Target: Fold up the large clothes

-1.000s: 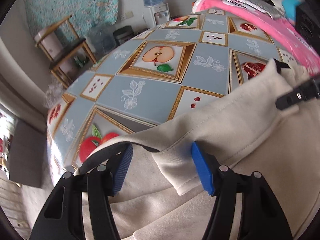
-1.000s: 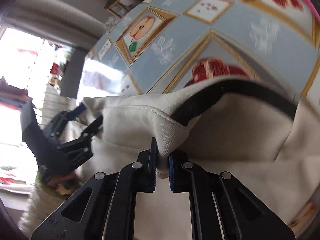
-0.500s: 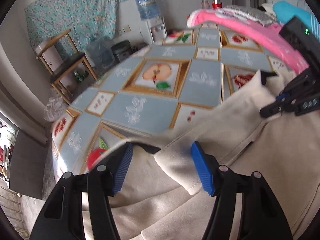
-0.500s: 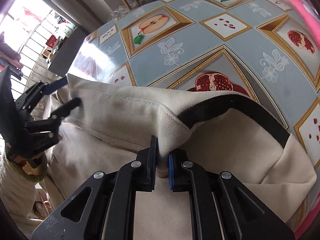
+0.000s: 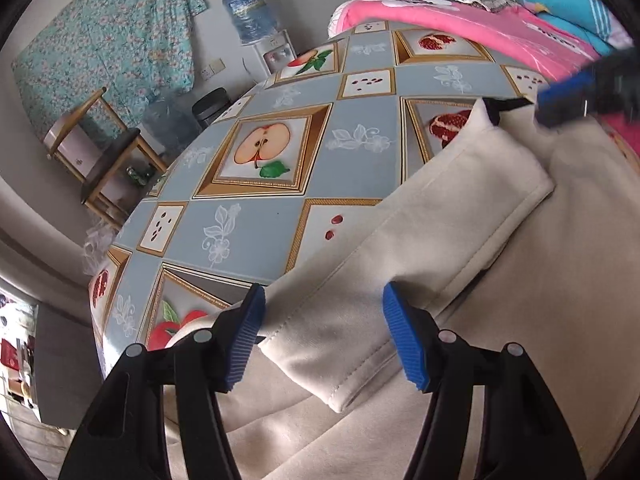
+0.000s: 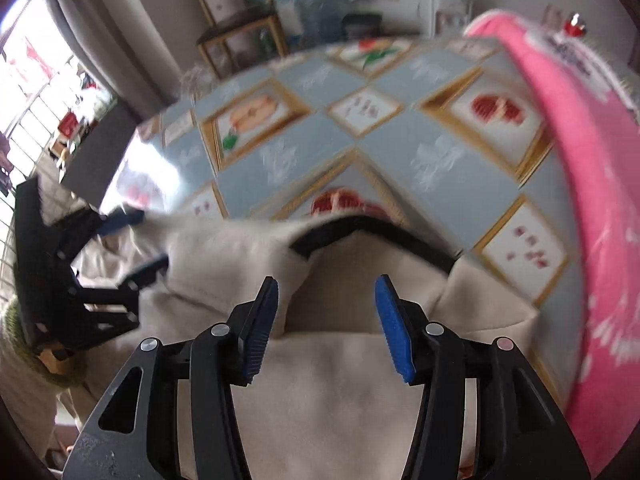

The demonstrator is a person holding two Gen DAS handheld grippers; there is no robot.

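Fruit-print tablecloth under cream garment; right claw just released, left claw agape.

Right gripper jaws just opening, letting go the cream garment's pinched collar fold, now lying loose between them; lifted and drawn back.

No words to read anywhere. The water bottle beyond the worktop carries a blue label, too small to make out. The pink bedding beside the worktop's far edge shows dark marks that could be lettering, but they stay illegible in both views.
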